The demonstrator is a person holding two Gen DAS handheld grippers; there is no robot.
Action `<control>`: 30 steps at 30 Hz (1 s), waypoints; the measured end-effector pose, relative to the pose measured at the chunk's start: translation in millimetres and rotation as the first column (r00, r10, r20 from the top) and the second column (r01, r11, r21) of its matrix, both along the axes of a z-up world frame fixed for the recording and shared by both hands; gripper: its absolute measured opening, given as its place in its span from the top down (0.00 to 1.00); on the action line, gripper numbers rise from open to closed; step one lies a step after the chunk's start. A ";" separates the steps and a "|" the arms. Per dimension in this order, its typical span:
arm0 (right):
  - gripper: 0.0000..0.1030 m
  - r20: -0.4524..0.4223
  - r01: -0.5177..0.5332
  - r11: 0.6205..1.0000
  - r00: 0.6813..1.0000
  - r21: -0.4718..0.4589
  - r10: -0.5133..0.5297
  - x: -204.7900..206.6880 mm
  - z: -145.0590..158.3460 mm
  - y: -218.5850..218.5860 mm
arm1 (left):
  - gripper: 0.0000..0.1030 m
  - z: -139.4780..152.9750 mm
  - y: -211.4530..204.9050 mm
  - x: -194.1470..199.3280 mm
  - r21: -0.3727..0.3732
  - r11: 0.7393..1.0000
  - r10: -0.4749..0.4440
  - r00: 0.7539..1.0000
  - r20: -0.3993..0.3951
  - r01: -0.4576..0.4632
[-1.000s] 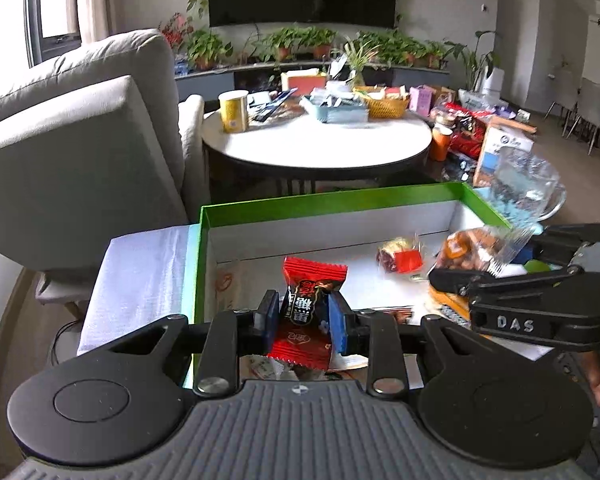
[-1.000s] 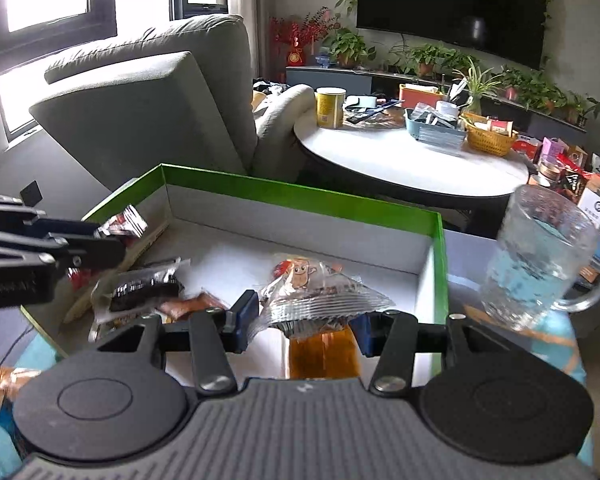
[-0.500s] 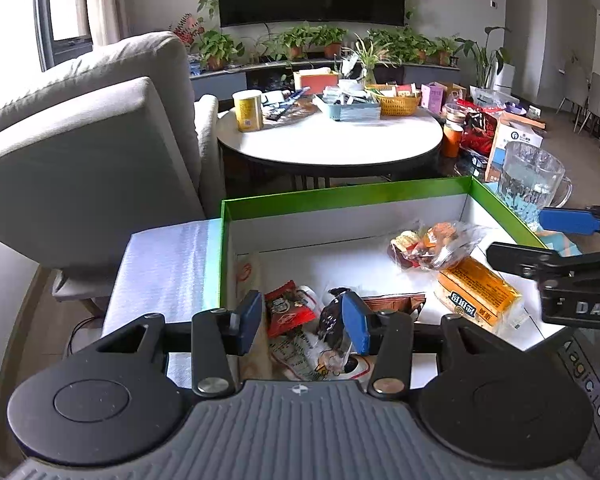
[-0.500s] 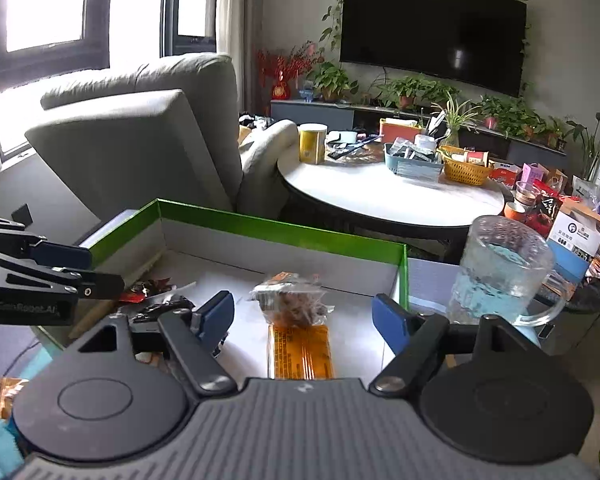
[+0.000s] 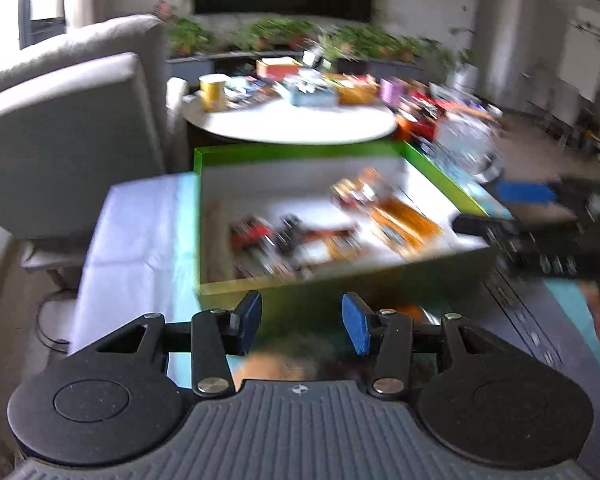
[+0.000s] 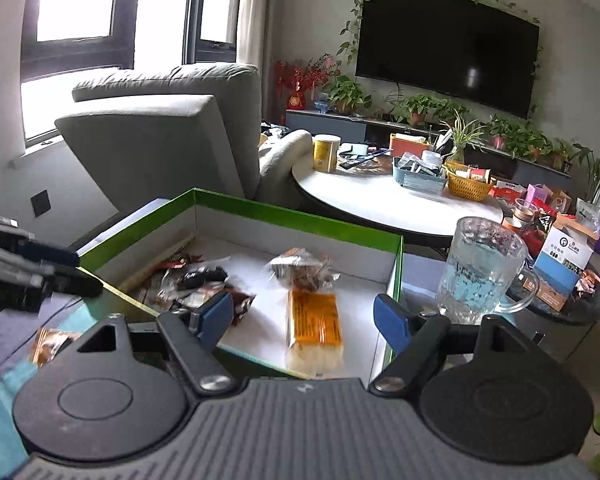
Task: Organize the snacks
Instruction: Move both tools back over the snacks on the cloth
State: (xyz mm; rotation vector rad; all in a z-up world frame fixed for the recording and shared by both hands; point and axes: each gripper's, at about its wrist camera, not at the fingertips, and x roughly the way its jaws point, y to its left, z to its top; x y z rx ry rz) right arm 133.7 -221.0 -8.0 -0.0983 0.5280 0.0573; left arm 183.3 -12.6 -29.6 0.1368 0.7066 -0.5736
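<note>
Both my grippers are empty and sit at the near side of the green box (image 6: 300, 216). My left gripper (image 5: 302, 322) stands partly open with nothing between its blue pads; my right gripper (image 6: 304, 318) stands wide, also bare. From the right wrist view, the snacks lie inside the box: an orange biscuit pack (image 6: 314, 326) at about six o'clock of the floor, a clear bag of sweets (image 6: 302, 270) just past it toward twelve, and a heap of dark and red wrappers (image 6: 198, 280) toward nine o'clock. One loose snack packet (image 6: 48, 344) is outside the box on the blue cloth, at about eight o'clock from my right gripper. The left view is smeared by motion, so I cannot read the small packs there.

I judge the step in hand to be fetching the next loose snack. To do it well I should slow the left hand until its view clears, come down over the packet with the pads either side of its narrow width, and pinch the crinkly edge rather than the flat middle. I must keep well clear of the glass mug (image 6: 480, 276) at three o'clock of the box.
</note>
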 end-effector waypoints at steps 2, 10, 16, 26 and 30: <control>0.49 -0.006 0.012 1.000 1.000 -0.009 -0.012 -2.3 -1.2 -0.8 | 0.59 -8.8 -3.6 -6.2 0.019 0.999 -0.032 0.999 -0.015 0.033; 0.49 -0.025 0.043 0.999 0.999 -0.004 -0.043 -19.1 -4.6 -3.5 | 0.72 -25.3 5.4 -12.3 -0.034 0.999 -0.006 0.993 -0.121 0.002; 0.49 -0.037 0.047 0.999 0.998 0.011 -0.046 -25.0 -8.5 -5.2 | 0.73 -36.6 30.3 -51.1 0.072 0.997 0.054 0.978 -0.200 -0.040; 0.49 -0.058 0.007 1.000 0.998 0.004 -0.007 -30.6 -11.0 10.9 | 0.43 -17.7 58.1 -81.8 0.050 0.994 0.099 0.986 -0.136 -0.093; 0.49 -0.063 0.007 1.000 0.998 0.006 -0.006 -36.0 -10.6 12.4 | 0.41 -22.1 30.2 -77.8 0.078 0.995 -0.054 0.994 -0.100 0.062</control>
